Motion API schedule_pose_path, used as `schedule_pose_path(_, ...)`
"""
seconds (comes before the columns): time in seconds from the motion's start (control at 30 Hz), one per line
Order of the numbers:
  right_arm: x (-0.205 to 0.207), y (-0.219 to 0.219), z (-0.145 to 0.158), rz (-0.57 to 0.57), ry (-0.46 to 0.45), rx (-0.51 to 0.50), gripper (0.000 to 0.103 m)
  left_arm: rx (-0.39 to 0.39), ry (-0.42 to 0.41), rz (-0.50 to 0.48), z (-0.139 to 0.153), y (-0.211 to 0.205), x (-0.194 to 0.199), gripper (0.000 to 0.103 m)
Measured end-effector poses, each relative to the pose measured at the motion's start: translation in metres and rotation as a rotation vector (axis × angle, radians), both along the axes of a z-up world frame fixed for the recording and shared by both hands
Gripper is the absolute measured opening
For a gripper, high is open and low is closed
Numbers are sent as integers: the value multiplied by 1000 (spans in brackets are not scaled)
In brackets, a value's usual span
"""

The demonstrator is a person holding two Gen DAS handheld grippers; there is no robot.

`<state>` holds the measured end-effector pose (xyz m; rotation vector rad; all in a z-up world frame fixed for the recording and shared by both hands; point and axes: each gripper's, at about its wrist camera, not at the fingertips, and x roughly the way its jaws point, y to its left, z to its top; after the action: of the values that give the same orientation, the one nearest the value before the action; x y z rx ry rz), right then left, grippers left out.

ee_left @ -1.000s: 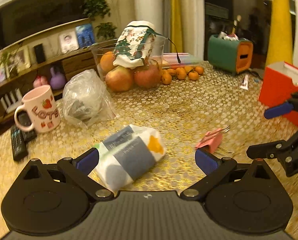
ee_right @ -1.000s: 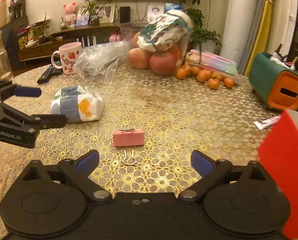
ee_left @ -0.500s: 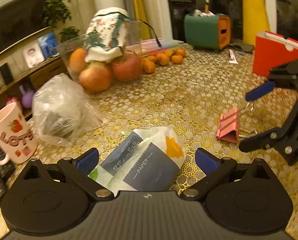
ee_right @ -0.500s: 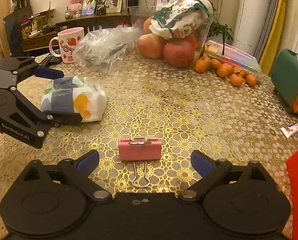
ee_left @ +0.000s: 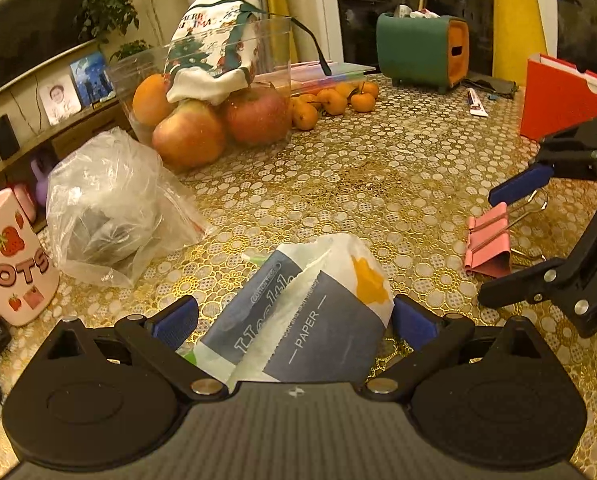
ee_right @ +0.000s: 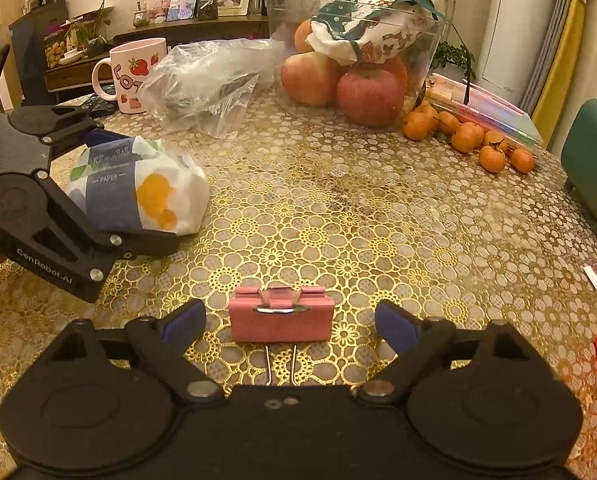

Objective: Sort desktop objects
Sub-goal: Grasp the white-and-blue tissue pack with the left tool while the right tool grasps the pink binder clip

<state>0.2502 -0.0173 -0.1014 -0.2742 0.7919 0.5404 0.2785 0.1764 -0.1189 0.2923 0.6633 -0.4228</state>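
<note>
Two hand-held grippers close in on clutter atop a table (ee_right: 378, 216) covered in gold floral lace. The left hand-held gripper (ee_left: 294, 320) stands wide, its blue pads flanking a soft pack of paper tissues (ee_left: 298, 316) without visibly pressing on it; the pack lies between the jaws and reaches back under the gripper body. The right hand-held gripper (ee_right: 290, 326) is also wide, though its jaws have just been closing, with a pink binder clip (ee_right: 281, 314) lying between them and clear of both pads, its wire handles pointing back toward the gripper. The tissue pack, a plump pillow in crinkled film, looks light and yielding and may slip, so a squeeze across its middle band seems the surest hold. The clip, a small stiff metal wedge, should be light but hard and smooth; pinching its flat sides squarely, not the springy wire loops, looks wisest. Beyond the grippers sit a crumpled clear plastic bag (ee_right: 206, 80), a strawberry mug (ee_right: 134, 72) and a clear tub of apples (ee_right: 362, 60).
</note>
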Motion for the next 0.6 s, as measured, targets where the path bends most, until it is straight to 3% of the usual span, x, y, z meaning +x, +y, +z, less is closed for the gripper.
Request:
schedule_pose_path(0.13,0,-1,0,4,13,22,84,-31,25,18,0,1,1,99)
schedule_pose_path(0.27,-1,-3,2,-14,13,37,74,-73,61,28,2,1,1,83)
schedule_pose_path(0.5,0,-9,6,-31,18,45,49,-53,77,75,7,-11,-5,67)
schedule_pose_path(0.6,0,-13,8,-38,32,55,48,-36,79,97,10,-18,-8,58)
